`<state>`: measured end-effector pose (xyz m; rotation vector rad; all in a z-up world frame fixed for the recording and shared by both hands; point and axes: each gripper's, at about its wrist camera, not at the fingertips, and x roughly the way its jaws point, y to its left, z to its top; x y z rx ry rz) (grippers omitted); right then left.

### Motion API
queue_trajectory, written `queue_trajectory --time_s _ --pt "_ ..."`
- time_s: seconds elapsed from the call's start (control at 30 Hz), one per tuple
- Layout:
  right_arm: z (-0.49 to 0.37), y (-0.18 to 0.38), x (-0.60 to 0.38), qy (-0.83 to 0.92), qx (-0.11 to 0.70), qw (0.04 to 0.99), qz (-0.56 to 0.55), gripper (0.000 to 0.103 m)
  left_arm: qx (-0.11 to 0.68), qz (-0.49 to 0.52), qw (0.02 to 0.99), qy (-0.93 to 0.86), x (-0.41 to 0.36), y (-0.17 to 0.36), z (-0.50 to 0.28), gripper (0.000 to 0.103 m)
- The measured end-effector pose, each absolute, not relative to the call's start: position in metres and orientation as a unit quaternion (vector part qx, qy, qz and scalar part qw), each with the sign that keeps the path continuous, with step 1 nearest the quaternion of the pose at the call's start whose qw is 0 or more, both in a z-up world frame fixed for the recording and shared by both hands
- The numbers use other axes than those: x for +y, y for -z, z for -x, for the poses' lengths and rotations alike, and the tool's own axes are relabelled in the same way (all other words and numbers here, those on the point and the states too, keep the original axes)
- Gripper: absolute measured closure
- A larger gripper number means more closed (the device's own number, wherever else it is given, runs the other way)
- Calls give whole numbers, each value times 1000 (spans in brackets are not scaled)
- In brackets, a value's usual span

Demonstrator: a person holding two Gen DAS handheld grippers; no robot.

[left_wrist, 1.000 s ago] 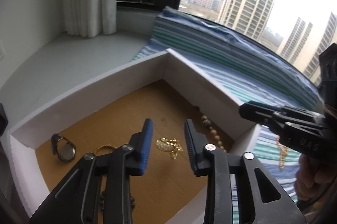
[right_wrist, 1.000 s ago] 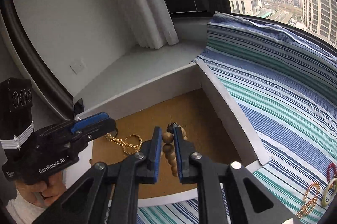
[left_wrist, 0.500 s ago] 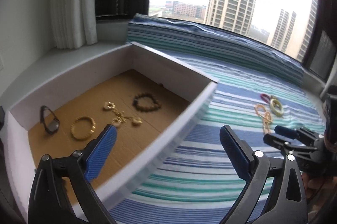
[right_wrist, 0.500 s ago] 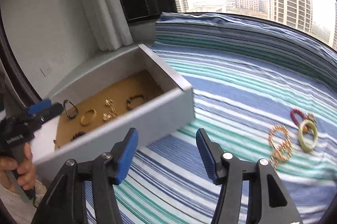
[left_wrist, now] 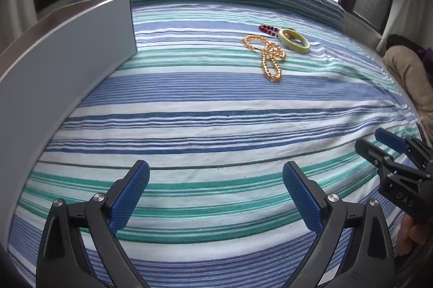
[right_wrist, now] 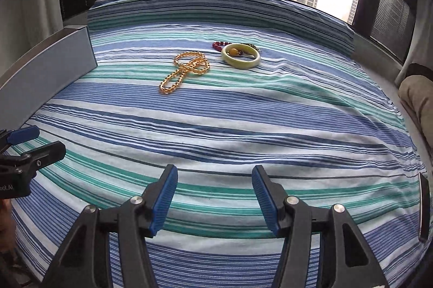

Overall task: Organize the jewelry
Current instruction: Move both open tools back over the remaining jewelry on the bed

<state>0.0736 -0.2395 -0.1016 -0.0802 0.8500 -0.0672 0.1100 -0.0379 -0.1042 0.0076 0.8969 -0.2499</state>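
Observation:
A gold chain necklace (left_wrist: pixel 268 58) (right_wrist: pixel 184 71) lies on the striped cloth far ahead. Beside it are a pale green bangle (left_wrist: pixel 295 44) (right_wrist: pixel 240 55) and a red bead bracelet (left_wrist: pixel 268 29) (right_wrist: pixel 217 45) partly behind the bangle. My left gripper (left_wrist: pixel 216 187) is open and empty, low over the cloth. My right gripper (right_wrist: pixel 215 193) is open and empty too, also well short of the jewelry; it shows at the right edge of the left wrist view (left_wrist: pixel 379 144). The grey box wall (left_wrist: pixel 62 55) (right_wrist: pixel 48 66) stands at the left; its inside is hidden.
The blue, green and white striped cloth (left_wrist: pixel 216 109) covers the whole surface up to the window. A beige cushion or garment (left_wrist: pixel 411 71) lies at the right edge. Dark window frames and curtains stand at both sides.
Both grippers have swung right, away from the box and out over the cloth. The right gripper has let go of the brown bead bracelet in the box and opened; the left has opened wide.

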Motion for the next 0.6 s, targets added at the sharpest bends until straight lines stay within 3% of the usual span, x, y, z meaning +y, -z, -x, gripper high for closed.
queue_trajectory --time_s 0.6 --pt "-79 120 -244 28 433 901 16 42 452 -52 883 118 -52 123 -121 1"
